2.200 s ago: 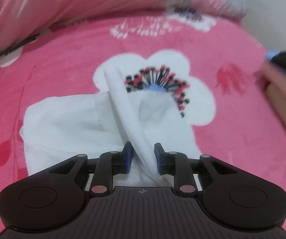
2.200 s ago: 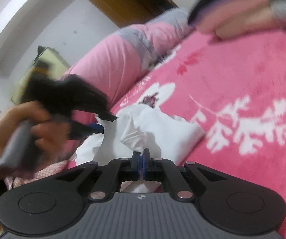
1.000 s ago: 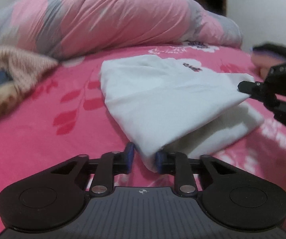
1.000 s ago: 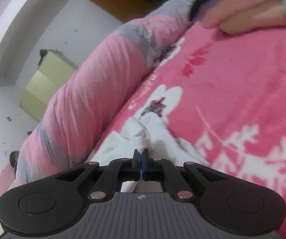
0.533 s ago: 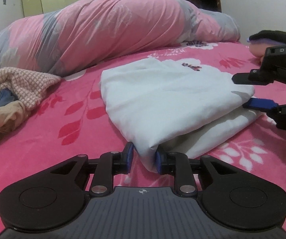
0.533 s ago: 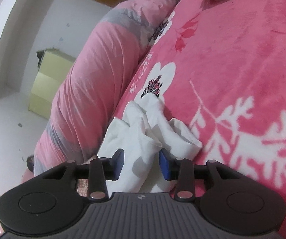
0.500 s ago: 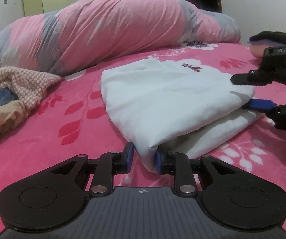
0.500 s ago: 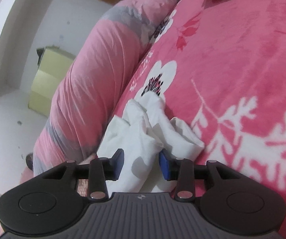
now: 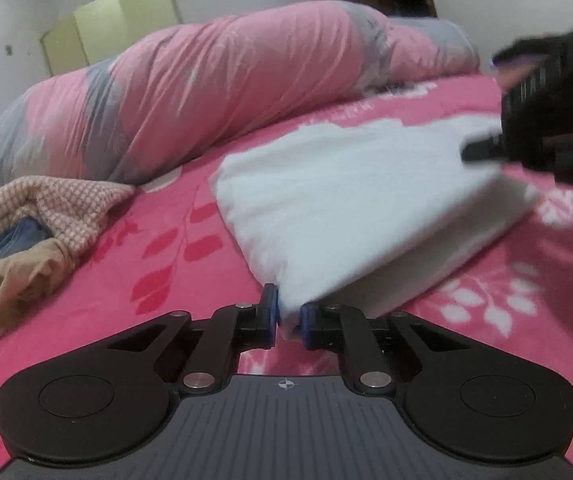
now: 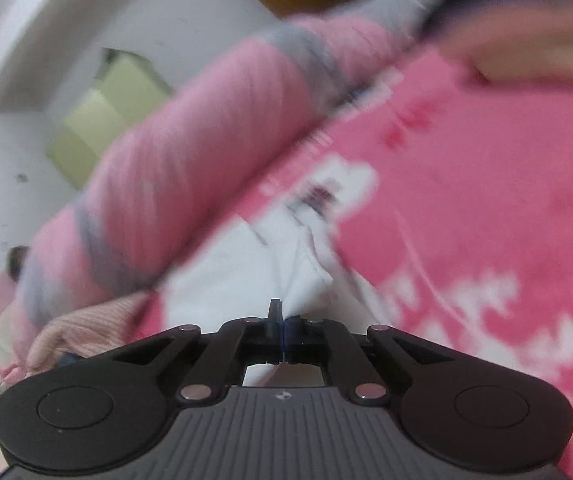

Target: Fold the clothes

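A folded white garment (image 9: 358, 196) lies on the pink floral bedspread (image 9: 166, 264). My left gripper (image 9: 288, 314) is shut on the garment's near corner, the cloth pinched between the blue pads. My right gripper (image 9: 482, 152) shows blurred at the garment's far right edge in the left wrist view. In the right wrist view the right gripper (image 10: 282, 322) is shut on a bunch of the white garment (image 10: 286, 264), which spreads away from the fingers over the bedspread (image 10: 486, 216).
A rolled pink and grey quilt (image 9: 206, 92) lies along the far side of the bed. A pile of clothes, with a pink knit (image 9: 50, 208) on top, sits at the left. A yellow cupboard (image 9: 114, 24) stands by the wall.
The right gripper was open around the white cloth half a second ago and is now shut on it. It has moved; its view is blurred. The left gripper still holds the near corner.
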The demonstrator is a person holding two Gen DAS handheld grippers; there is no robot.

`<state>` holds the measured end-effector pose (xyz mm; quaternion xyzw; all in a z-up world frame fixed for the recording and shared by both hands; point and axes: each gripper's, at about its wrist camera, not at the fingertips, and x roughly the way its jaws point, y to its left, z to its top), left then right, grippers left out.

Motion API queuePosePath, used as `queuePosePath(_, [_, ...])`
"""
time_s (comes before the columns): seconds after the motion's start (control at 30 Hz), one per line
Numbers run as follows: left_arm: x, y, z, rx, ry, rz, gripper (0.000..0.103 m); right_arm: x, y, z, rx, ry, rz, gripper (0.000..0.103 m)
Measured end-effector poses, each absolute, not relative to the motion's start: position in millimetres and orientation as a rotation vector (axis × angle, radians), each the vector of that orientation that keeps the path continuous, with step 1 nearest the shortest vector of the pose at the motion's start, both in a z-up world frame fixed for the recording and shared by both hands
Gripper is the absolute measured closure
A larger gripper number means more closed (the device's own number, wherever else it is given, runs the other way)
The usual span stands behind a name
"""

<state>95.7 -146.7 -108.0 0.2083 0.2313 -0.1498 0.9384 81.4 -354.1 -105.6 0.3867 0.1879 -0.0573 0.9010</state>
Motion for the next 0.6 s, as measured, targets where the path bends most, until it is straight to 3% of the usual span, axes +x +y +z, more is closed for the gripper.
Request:
queuePosePath(0.47, [90.7, -151.9, -117.5, 0.594, 0.465, -0.377, 0.092, 77.7, -369.6, -129.4, 0.868, 0.439, -0.174, 0.103])
queuePosePath(0.6, [90.3, -138.1, -110.6, 0.544, 0.48, -0.436, 0.087, 79.4, -372.4, -135.9, 0.886, 0.456, -0.17, 0.103])
